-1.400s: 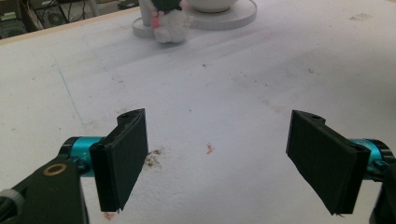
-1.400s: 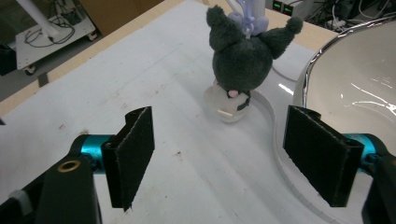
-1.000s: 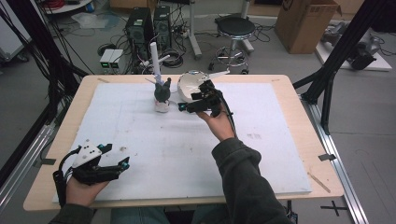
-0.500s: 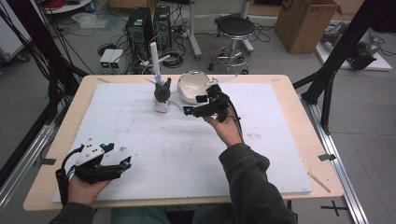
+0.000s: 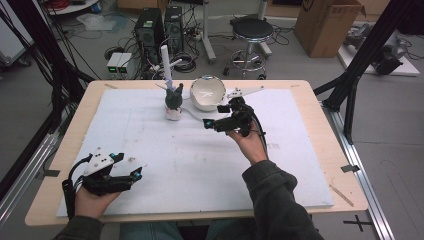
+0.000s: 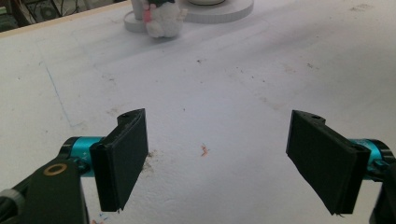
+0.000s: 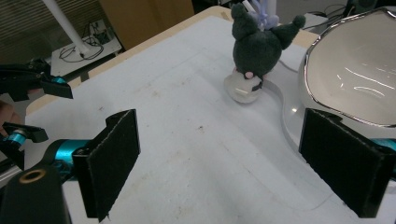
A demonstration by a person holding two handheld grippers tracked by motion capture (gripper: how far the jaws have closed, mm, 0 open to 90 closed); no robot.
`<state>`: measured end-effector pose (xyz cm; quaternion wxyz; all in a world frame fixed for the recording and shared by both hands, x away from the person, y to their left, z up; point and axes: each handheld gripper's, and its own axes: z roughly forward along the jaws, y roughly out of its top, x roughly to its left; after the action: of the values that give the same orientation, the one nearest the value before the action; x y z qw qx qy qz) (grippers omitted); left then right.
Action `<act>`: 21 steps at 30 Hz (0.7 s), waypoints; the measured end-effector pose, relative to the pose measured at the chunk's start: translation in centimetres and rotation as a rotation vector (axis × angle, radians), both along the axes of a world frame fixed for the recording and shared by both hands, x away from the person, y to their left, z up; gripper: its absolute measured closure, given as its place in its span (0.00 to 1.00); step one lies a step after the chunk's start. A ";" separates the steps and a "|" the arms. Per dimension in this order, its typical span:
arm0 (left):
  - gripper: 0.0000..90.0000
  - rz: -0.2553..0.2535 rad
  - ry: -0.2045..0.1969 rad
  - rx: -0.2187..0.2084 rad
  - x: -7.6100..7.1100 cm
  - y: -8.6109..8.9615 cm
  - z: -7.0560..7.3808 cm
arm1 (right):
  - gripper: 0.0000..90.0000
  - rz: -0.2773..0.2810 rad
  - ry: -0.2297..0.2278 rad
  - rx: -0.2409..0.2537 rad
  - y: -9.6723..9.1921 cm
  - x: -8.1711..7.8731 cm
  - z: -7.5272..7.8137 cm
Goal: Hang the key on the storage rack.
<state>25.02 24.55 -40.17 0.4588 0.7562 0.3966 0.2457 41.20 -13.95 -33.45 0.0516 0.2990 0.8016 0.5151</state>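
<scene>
— Where are we, do we think?
— A lab or workshop. We see computer towers point(image 5: 157, 27) on the bare floor, tangled cables point(image 5: 120, 50), a black metal frame point(image 5: 350, 95) around the table point(image 5: 320, 100).
— We'd add the rolling stool point(image 5: 252, 32) and the cardboard box point(image 5: 325, 25).

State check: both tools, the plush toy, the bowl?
Left tool: open, nothing between jaws, low over the white mat.
Right tool: jaws just opened wide, nothing between them, near the bowl.
Plush toy: upright on the mat, untouched.
Bowl: tilted on its stand, looks empty.
</scene>
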 end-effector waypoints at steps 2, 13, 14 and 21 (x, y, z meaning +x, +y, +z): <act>0.24 -0.001 0.001 -0.003 0.1 0.0 0.0 | 0.13 -0.004 -0.001 -0.009 -0.2 -0.2 0.0; 0.24 -0.012 -0.002 0.004 0.0 -0.1 0.1 | 0.13 -0.011 -0.007 -0.031 -1.0 -1.0 -0.2; 0.24 -0.011 -0.002 0.001 0.0 -0.1 0.1 | 0.13 -0.009 -0.016 -0.034 -1.1 -1.1 -0.3; 0.24 -0.016 -0.004 0.000 0.2 -0.2 0.1 | 0.13 -0.023 -0.017 -0.026 -1.9 -1.6 -0.7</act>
<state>25.20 24.31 -40.04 0.4617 0.7588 0.3896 0.2435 39.59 -15.86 -34.17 0.0684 0.3032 0.8043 0.5064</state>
